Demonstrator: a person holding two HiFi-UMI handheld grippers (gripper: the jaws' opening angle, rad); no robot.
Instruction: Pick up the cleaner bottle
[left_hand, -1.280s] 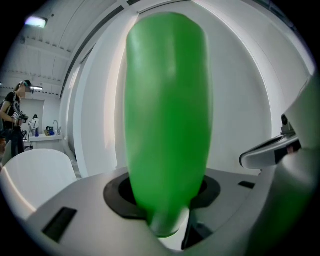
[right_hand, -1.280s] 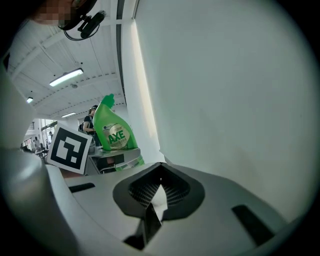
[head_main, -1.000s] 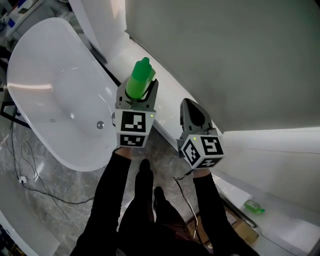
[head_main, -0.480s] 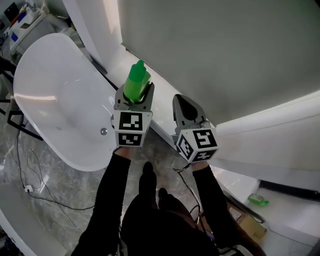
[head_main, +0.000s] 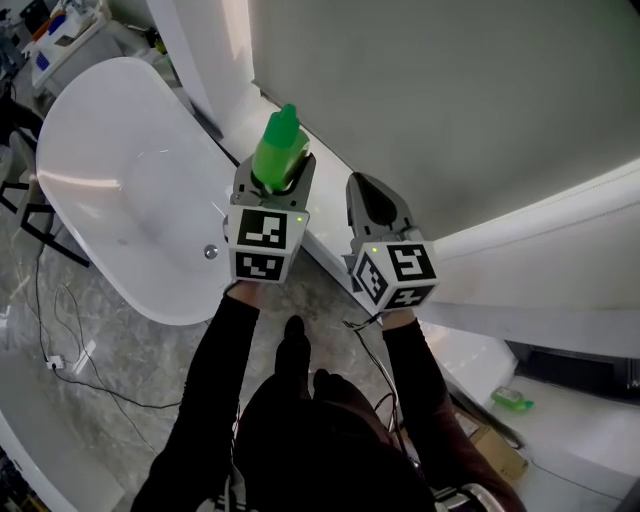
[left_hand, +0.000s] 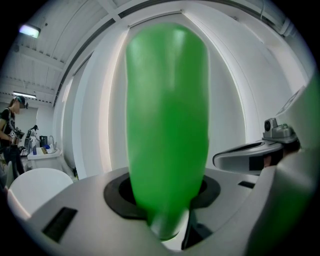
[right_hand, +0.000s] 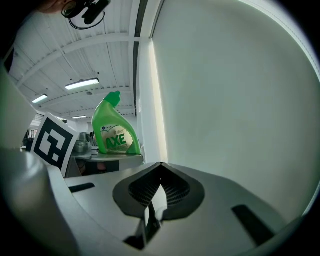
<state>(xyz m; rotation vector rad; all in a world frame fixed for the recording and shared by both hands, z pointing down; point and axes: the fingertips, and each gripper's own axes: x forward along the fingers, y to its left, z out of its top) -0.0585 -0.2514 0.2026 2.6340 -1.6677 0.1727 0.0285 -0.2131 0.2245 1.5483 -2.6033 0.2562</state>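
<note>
The green cleaner bottle (head_main: 278, 150) stands upright between the jaws of my left gripper (head_main: 275, 178), which is shut on its body. It is held in the air beside the grey wall. In the left gripper view the bottle (left_hand: 167, 120) fills the middle, and the pads of the left gripper (left_hand: 167, 200) press on its sides. My right gripper (head_main: 368, 188) hangs just right of it, shut with nothing in it. The right gripper view shows the closed tips of the right gripper (right_hand: 159, 167) and the bottle (right_hand: 116, 131) with its label off to the left.
A white bathtub (head_main: 110, 180) lies below at the left, on a marble floor with cables (head_main: 60, 350). A white ledge (head_main: 240, 110) runs along the grey wall (head_main: 450, 100). A small green object (head_main: 510, 398) lies on the floor at the lower right. A person (left_hand: 9, 135) stands far off.
Both grippers have risen side by side, the left one carrying the green bottle up with it. Neither gripper's jaws have changed.
</note>
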